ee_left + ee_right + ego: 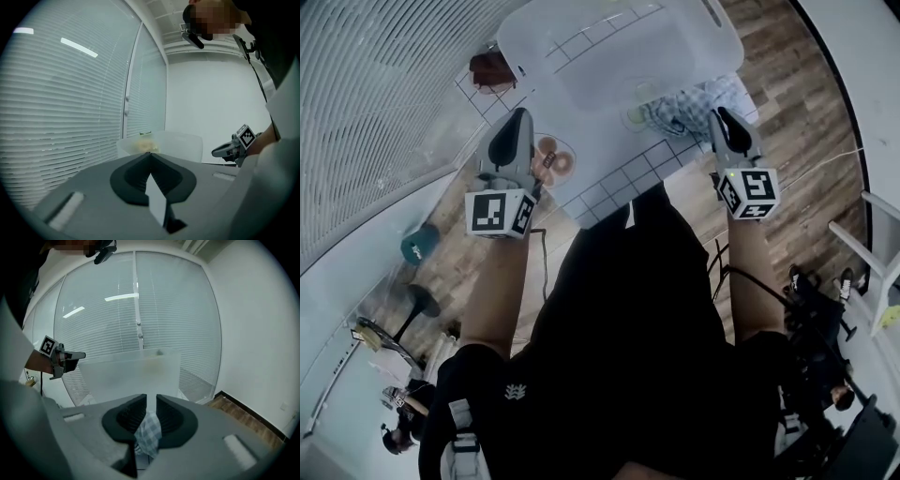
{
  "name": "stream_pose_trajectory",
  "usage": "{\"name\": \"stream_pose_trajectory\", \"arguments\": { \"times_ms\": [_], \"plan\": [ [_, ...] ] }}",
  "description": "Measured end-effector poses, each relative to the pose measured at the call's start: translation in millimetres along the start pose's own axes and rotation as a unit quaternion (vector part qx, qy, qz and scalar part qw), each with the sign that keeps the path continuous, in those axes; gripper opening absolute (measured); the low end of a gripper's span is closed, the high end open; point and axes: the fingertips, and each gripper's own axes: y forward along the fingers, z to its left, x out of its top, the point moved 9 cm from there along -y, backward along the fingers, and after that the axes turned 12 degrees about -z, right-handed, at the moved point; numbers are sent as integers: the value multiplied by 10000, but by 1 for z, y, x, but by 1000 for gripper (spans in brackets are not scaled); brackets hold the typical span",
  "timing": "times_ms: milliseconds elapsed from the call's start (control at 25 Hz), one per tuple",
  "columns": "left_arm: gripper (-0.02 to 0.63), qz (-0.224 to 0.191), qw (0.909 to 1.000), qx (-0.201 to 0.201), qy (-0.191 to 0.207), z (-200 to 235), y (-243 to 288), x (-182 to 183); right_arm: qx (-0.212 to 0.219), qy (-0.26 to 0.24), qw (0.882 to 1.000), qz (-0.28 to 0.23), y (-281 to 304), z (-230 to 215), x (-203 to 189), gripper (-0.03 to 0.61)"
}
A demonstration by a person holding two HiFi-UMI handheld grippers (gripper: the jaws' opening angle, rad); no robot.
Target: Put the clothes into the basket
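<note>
Right hand-held gripper (151, 397) barely open, checked cloth (694, 105) in gap, lying on surface (609, 173) beside basket (581, 56). Left hand-held gripper (150, 153) closed, empty. Risk: shallow pinch, cloth slips out before basket.

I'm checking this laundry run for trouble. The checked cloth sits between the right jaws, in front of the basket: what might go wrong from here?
1. The right gripper has its jaws slightly apart around the checked cloth, so the cloth may slip out before it clears the basket wall.
2. The basket looks light; a bump from the gripper could shove it away.
</note>
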Motion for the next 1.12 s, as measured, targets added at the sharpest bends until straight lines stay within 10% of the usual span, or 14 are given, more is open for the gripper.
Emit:
{"name": "stream_pose_trajectory", "arguments": {
  "times_ms": [1120],
  "plan": [
    [6, 460, 9971, 588, -146, 15, -4, -40, 283, 16, 9932, 1132, 45, -9, -78, 405]
  ]
}}
